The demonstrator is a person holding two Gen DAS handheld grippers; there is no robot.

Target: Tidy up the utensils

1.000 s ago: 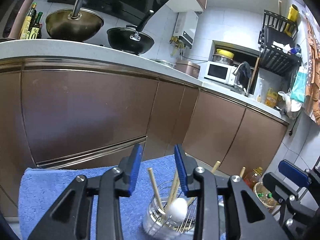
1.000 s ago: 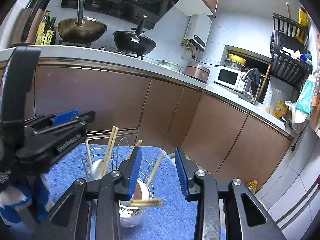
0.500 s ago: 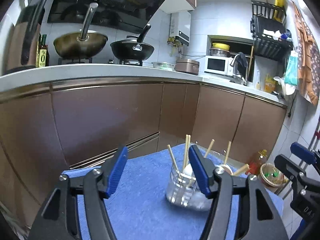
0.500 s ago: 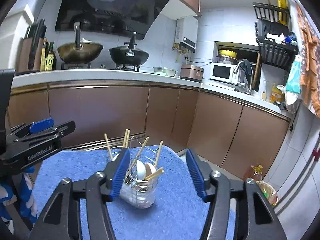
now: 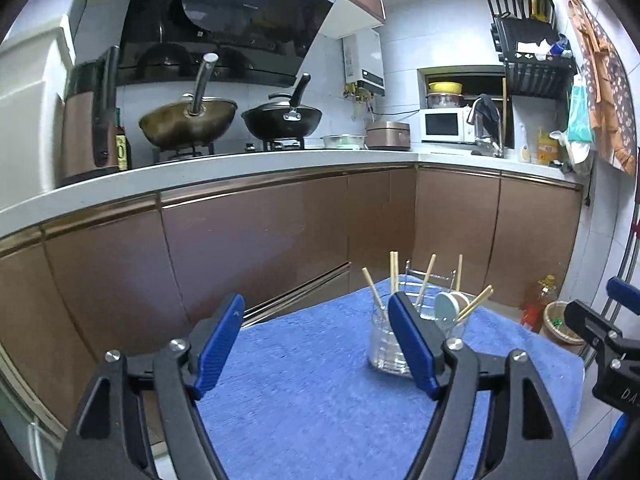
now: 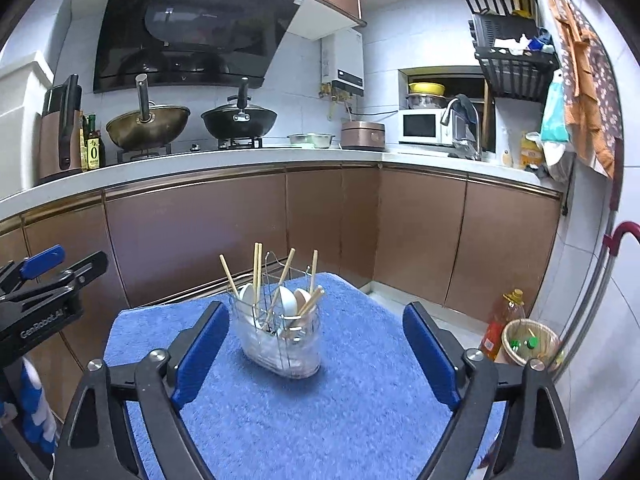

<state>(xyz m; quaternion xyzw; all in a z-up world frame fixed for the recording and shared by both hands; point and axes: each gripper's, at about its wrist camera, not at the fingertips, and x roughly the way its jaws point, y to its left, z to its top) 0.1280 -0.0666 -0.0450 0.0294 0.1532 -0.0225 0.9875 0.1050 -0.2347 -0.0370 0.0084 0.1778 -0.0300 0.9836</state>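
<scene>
A clear utensil holder point(image 6: 280, 340) with a wire frame stands on a blue towel point(image 6: 340, 412). It holds several wooden chopsticks point(image 6: 256, 268) and white spoons point(image 6: 286, 300). It also shows in the left wrist view point(image 5: 384, 344), partly behind the right finger. My right gripper point(image 6: 316, 344) is open and empty, back from the holder. My left gripper point(image 5: 320, 340) is open and empty, to the holder's left. The left gripper shows at the left edge of the right wrist view point(image 6: 44, 280); the right gripper shows at the right edge of the left wrist view point(image 5: 600, 336).
Brown cabinets point(image 6: 200, 236) under a white counter point(image 6: 240, 160) stand behind the towelled table. Two woks point(image 6: 148, 124) sit on the stove. An oil bottle point(image 6: 504, 320) and a small basket point(image 6: 528, 340) stand on the floor at right.
Both grippers have pulled back and up from the holder and opened wider. The holder now appears smaller and farther off in both views.
</scene>
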